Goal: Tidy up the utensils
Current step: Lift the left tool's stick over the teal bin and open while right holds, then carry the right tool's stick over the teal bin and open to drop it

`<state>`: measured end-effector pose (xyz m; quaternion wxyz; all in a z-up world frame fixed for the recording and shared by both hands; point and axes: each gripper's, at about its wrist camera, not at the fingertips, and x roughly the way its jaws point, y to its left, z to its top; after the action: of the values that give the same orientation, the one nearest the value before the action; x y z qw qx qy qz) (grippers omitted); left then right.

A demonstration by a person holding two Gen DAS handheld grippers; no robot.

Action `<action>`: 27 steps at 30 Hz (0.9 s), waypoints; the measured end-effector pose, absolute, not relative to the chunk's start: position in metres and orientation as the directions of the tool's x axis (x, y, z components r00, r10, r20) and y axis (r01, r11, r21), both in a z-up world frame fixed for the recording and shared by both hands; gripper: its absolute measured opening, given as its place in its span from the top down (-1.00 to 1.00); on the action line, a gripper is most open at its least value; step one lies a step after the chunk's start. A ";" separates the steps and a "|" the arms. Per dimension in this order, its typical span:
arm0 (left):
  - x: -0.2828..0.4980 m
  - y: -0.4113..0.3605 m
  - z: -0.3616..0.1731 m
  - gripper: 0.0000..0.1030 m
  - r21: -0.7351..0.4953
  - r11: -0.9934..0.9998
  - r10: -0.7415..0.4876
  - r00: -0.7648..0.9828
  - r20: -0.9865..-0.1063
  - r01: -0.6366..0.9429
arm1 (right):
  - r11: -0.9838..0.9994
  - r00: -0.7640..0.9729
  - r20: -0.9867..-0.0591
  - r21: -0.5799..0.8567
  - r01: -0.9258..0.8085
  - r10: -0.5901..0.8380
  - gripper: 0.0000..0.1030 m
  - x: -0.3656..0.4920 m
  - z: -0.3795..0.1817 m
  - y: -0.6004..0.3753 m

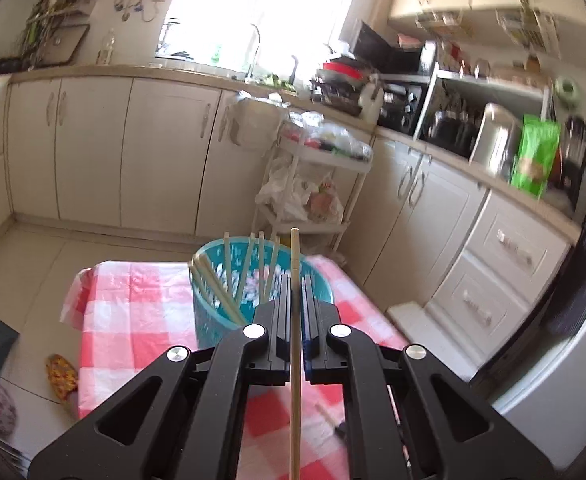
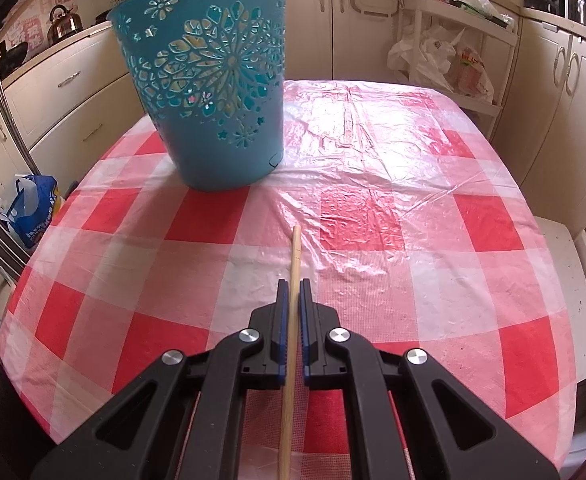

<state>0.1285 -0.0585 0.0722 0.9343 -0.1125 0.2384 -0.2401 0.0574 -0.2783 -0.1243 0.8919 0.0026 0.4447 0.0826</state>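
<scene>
Blown-out window [image 1: 253, 12] backlight, blurred right side, fisheye-bent edges.

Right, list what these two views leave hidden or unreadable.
- Left wrist view: the basket's base, behind the left gripper.
- Left wrist view: the held chopstick's lower end, cut by the bottom edge.
- Right wrist view: the basket's contents, hidden by its wall; its rim meets the top edge.

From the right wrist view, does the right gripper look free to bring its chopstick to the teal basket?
Probably yes: the right gripper is shut on its chopstick, and only bare checked tablecloth lies before the teal basket.
</scene>
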 end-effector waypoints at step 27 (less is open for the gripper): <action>0.244 -0.076 0.059 0.92 -0.346 0.919 -0.301 0.902 -0.311 0.188 | 0.976 0.576 -0.788 0.178 -0.124 0.216 0.88 0.065 -0.127 -0.293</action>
<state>0.2438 -0.0764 0.0591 0.9626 -0.1556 0.1819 -0.1269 0.0647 -0.2925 -0.1266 0.8861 0.0514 0.4504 0.0960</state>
